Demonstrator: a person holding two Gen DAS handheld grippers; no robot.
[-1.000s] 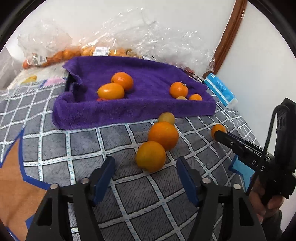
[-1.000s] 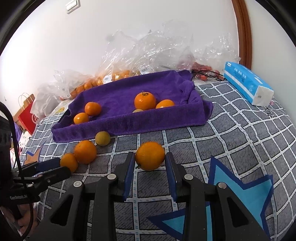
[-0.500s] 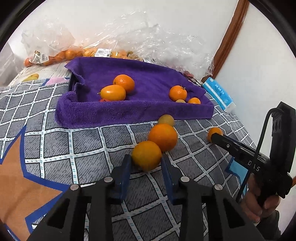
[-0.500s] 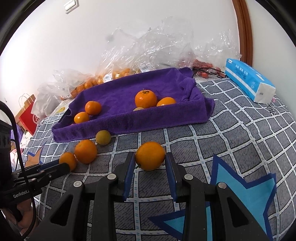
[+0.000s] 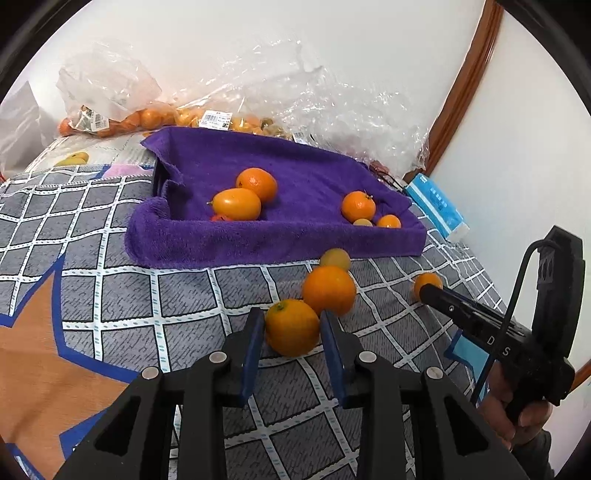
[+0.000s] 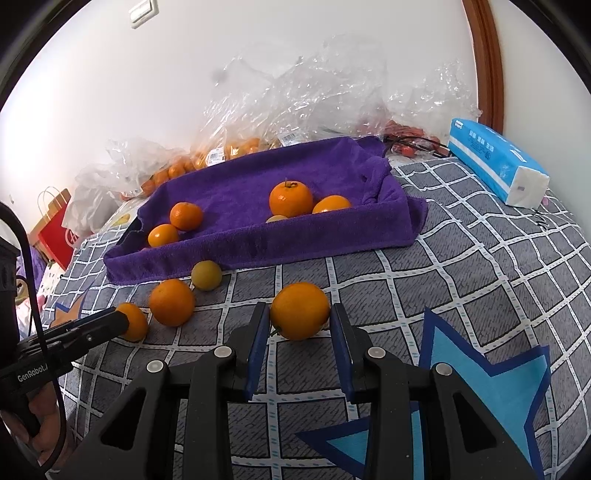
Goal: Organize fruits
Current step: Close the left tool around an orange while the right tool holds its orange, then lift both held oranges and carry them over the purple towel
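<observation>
Your left claw (image 5: 292, 332) grips an orange (image 5: 291, 326) at its widest middle. Your right claw (image 6: 299, 324) clasps another orange (image 6: 300, 310), the purple towel-lined tray (image 6: 258, 242) just ahead. They're firm, round, roll-prone; squeeze gently.

This looks like a room in a home, likely a bedroom: the fruit sits on a bed covered with a grey checked quilt (image 6: 480, 266) bearing blue star patches. Crumpled shop bags (image 6: 295, 96) line a plain white wall, beside a tissue pack (image 6: 495, 162), a wooden door frame (image 5: 461, 85) and a light switch (image 6: 144, 13).
</observation>
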